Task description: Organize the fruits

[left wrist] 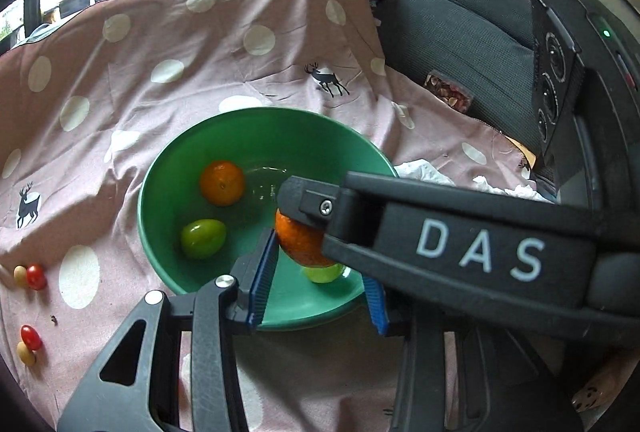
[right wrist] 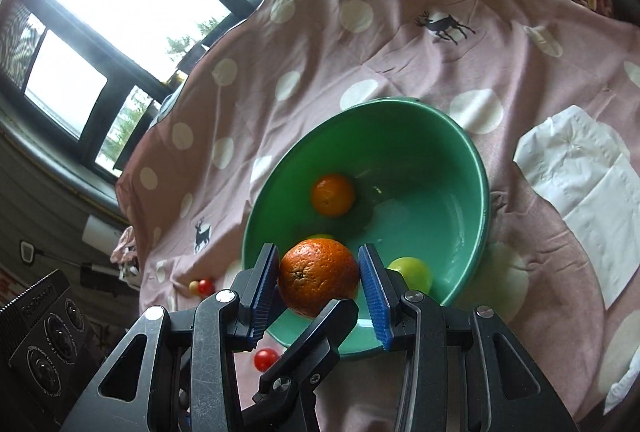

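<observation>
Surface: pink dotted cloth
Bowl: one orange, two green fruits
Right tool: grips second orange over bowl
Left tool: released, empty
Cloth: four small tomatoes

Between the ribbed blue fingers sits an orange with dimpled, faintly shiny peel. Beyond the fingers, a glossy green bowl rests on matt, creased pink cloth; right of them lies crinkled white paper.
</observation>
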Demonstrator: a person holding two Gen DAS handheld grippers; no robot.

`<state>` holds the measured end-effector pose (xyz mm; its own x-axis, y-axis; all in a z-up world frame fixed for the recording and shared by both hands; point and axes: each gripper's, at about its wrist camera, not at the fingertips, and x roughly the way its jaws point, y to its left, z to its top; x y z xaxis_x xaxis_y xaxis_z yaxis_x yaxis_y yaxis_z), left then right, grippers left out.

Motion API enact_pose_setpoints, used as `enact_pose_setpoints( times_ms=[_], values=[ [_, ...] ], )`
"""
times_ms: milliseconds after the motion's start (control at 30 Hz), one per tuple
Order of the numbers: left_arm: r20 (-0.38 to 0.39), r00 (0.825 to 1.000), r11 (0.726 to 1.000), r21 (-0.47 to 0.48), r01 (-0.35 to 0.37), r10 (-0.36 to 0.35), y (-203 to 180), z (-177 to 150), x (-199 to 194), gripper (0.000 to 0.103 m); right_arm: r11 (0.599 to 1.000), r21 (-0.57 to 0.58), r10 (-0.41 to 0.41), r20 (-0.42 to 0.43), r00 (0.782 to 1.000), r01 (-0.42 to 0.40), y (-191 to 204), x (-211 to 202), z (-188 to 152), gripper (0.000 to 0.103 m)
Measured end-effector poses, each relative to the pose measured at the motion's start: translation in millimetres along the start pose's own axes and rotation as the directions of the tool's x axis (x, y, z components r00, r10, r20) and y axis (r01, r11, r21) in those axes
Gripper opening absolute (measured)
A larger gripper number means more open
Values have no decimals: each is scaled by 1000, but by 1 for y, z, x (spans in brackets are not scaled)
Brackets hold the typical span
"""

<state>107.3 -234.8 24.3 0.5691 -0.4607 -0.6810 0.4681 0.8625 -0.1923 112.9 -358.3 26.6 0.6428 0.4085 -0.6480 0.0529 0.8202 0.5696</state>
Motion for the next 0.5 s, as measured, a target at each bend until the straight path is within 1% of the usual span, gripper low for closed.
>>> enact_pose_setpoints(
  times_ms=[133, 267, 500],
  values=[
    [-10, 1000, 1000, 1, 11, -11, -1, 1, 5, 40, 1000, 17, -7, -1, 1000, 7, -6, 2, 1, 44],
    [-19, 999, 999, -13, 30, -30, 1, -2, 10, 40, 999, 18, -32, -10, 999, 32, -8, 5, 1, 44],
    [-47, 998, 998, -43, 43, -45, 5, -4, 17, 40, 998, 25, -60, -29, 998, 61, -10, 10, 1, 44]
  ],
)
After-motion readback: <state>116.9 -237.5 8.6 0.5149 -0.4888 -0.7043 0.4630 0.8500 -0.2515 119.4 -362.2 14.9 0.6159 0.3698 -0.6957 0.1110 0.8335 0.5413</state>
